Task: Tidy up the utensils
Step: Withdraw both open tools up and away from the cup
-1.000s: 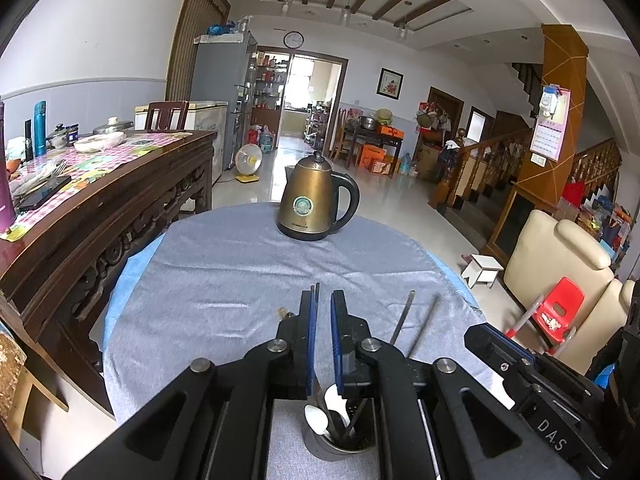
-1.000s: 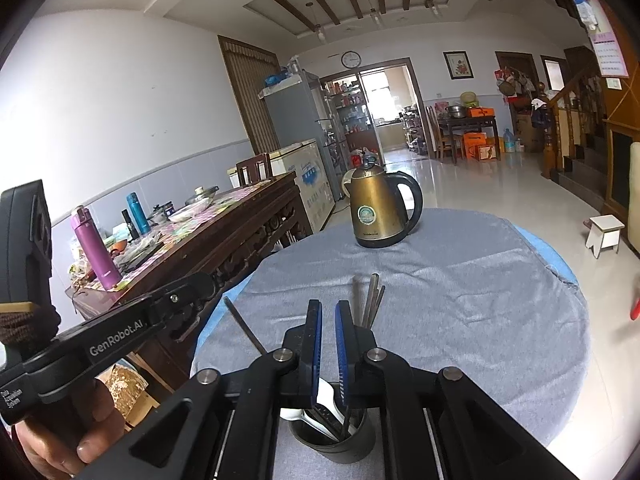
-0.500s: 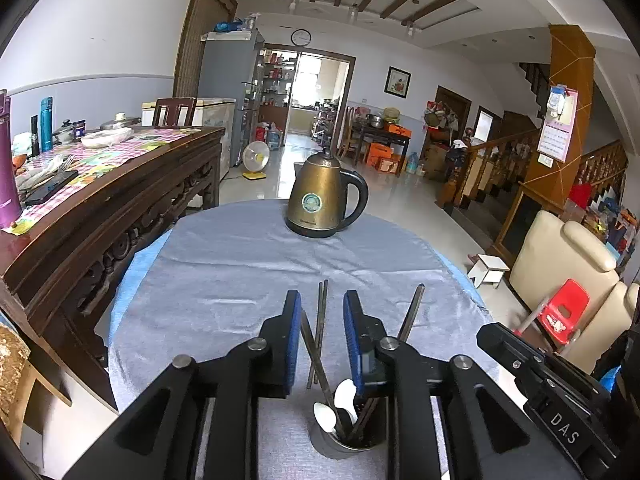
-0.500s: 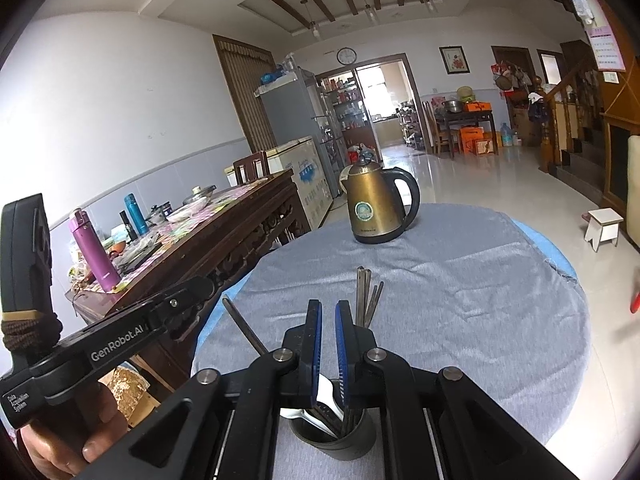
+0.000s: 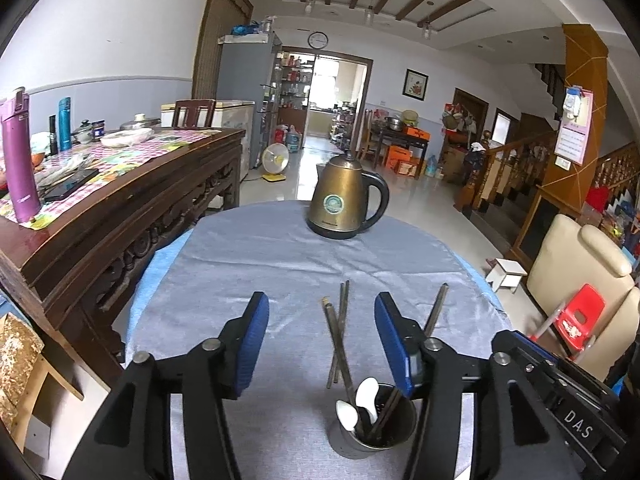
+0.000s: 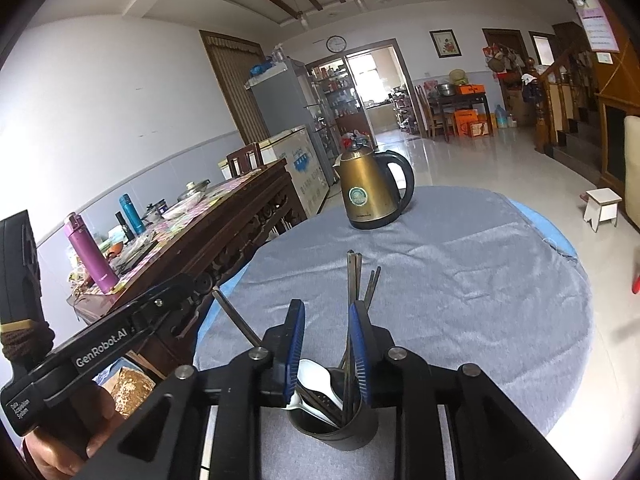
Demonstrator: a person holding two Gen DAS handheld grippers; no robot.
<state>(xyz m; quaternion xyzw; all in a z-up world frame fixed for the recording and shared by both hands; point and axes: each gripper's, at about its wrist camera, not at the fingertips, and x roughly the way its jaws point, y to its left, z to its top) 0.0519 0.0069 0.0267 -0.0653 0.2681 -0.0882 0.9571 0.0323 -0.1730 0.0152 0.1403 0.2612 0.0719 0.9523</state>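
Left gripper [image 5: 321, 302]: opening, blue pads well apart, released, gripping nothing; between them, untouched, only thin dark metal chopsticks [image 5: 335, 336] crossing over the cloth. Right gripper [image 6: 326, 306]: opening too, with a narrow gap, clenched on nothing; just below and behind its pads, a dark round metal utensil cup [image 6: 336, 432] with white plastic spoons [image 6: 316, 380] inside. Below both, a round table under a grey-blue cloth [image 5: 260, 264], paler blue showing at the edge; at the far side, upright, a brass-coloured electric kettle with a black handle [image 5: 344, 204]. To the left, a carved dark wooden sideboard [image 5: 132, 216] with a checked cover, a purple flask [image 5: 20, 160] and a teal bottle [image 5: 64, 124] on top. Beyond, a glossy tiled floor, a grey fridge [image 5: 240, 92], a round wall clock [image 5: 318, 40] over an open doorway, a wooden stair rail at the right and a cream armchair [image 5: 576, 276] with a small red plastic chair [image 5: 580, 316] beside it. Cup standing near, at the near edge of the cloth, mouth up. Chopsticks fanned out of it, long axes running near to far, far tips up and away toward the kettle; one leaning out left, one right. For the crossed pair, near ends just beside the cup's left rim: inside the cup or lying on the cloth, cannot tell.
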